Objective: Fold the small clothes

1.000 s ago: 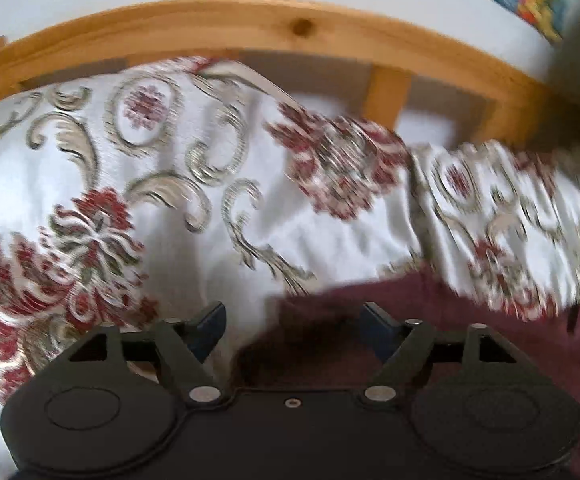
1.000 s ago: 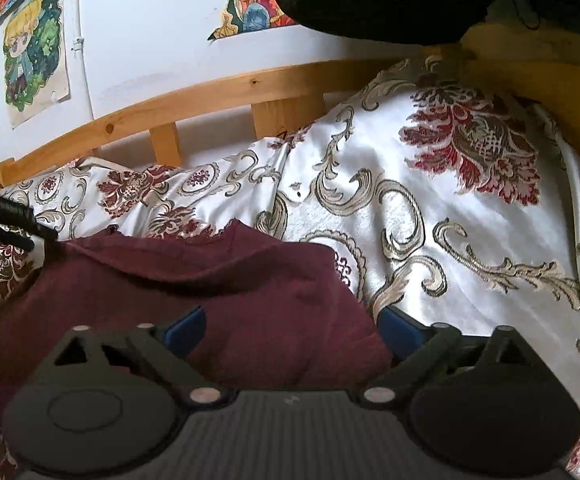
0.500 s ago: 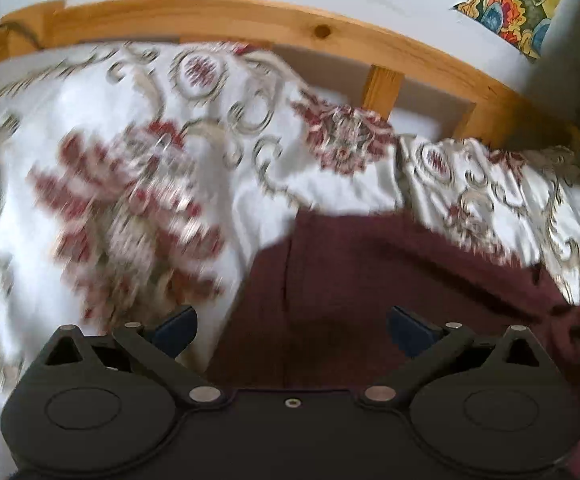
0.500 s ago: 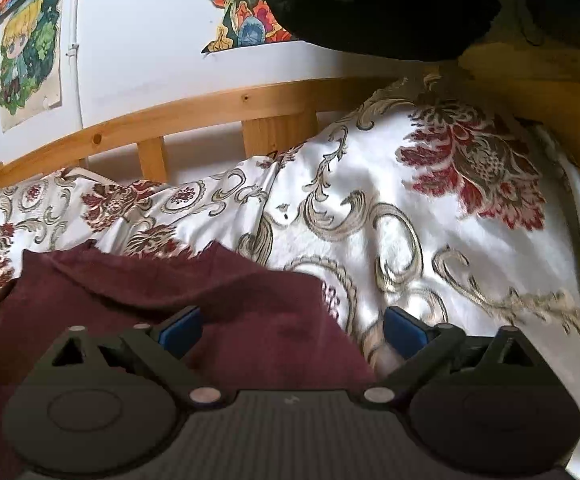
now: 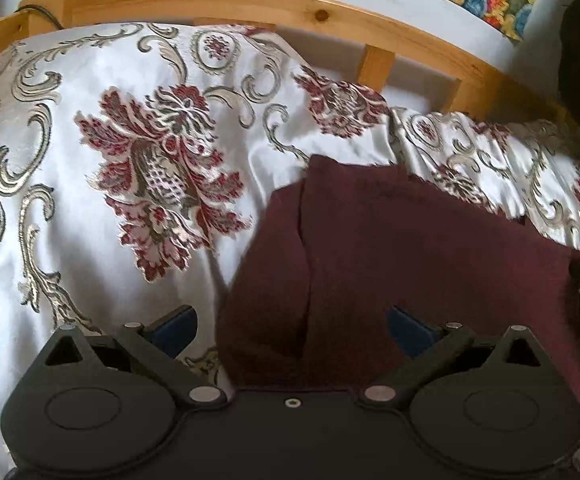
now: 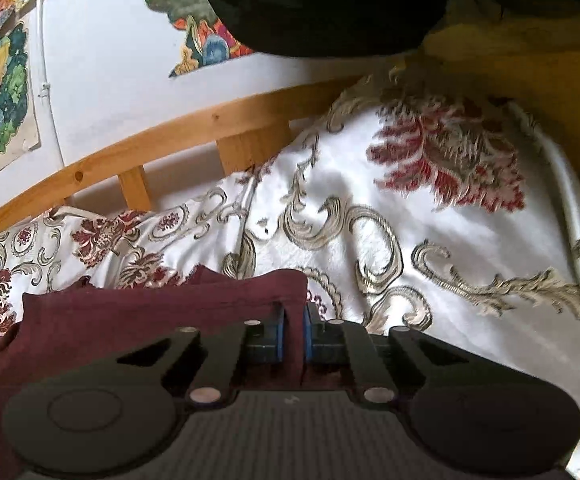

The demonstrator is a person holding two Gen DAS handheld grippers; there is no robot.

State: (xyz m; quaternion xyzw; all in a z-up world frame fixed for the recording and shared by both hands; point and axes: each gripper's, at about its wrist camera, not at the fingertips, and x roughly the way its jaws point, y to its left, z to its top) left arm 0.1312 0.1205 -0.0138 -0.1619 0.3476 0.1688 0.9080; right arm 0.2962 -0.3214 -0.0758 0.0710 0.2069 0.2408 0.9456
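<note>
A small maroon garment (image 5: 389, 248) lies folded on a white bedspread with red and gold flowers (image 5: 90, 184). My left gripper (image 5: 290, 322) is open, its blue pads wide apart over the garment's near left part, a vertical fold edge between them. In the right wrist view the garment (image 6: 130, 320) lies at lower left. My right gripper (image 6: 294, 330) is shut on its right edge, a thin layer of maroon cloth pinched between the blue pads.
A wooden bed rail (image 5: 329, 12) with slats runs along the far side, also in the right wrist view (image 6: 194, 132). Posters (image 6: 2, 100) hang on the white wall. A dark bulky thing (image 6: 329, 4) hangs above the bed at upper right.
My right gripper has gone from wide open to shut on the garment's right edge. My left gripper stayed open while its view swung, showing more of the garment.
</note>
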